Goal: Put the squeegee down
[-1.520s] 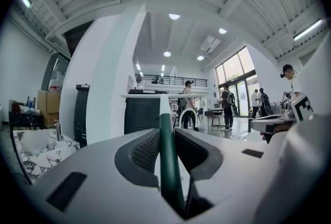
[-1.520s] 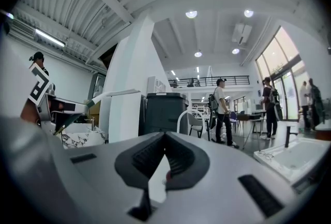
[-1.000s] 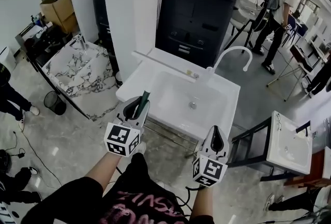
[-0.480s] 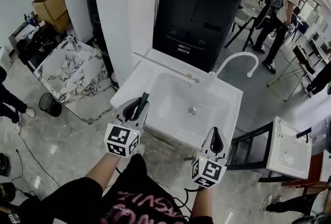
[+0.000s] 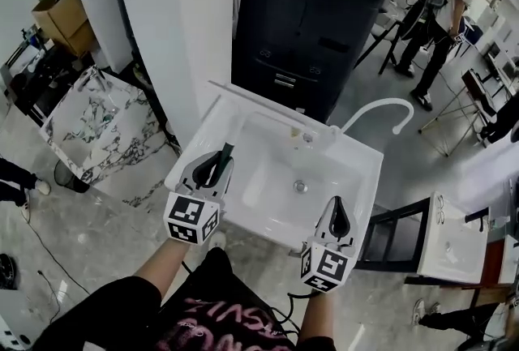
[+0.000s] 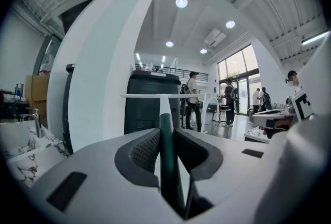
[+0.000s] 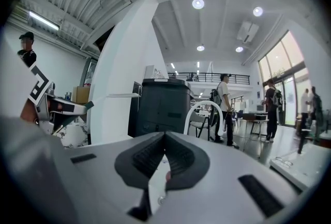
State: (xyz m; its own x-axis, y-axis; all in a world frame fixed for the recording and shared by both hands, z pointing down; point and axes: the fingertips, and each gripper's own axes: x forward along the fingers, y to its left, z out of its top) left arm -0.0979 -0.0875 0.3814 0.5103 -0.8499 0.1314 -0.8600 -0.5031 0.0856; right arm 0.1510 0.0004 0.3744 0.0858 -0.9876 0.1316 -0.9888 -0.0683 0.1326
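Note:
The squeegee has a dark green handle (image 5: 226, 151), a white shaft and a long white blade (image 5: 259, 109) across its far end. My left gripper (image 5: 217, 163) is shut on the handle, and the squeegee points forward over the white sink (image 5: 361, 153). The left gripper view shows the green handle (image 6: 166, 155) clamped between the ribbed pads, with the blade (image 6: 163, 95) level ahead. My right gripper (image 5: 336, 207) hangs over the sink's front edge. Its jaws (image 7: 164, 136) meet at the tips with nothing between them.
A curved white faucet (image 5: 381, 106) rises at the sink's back right. Behind it stand a black cabinet (image 5: 308, 25) and a white pillar (image 5: 186, 17). A marble basin (image 5: 89, 122) is at the left, another white sink (image 5: 450, 236) at the right, and people (image 5: 446, 9) stand far back.
Both grippers have moved forward to the white sink and now hang over its front edge. The squeegee stays clamped in the left gripper.

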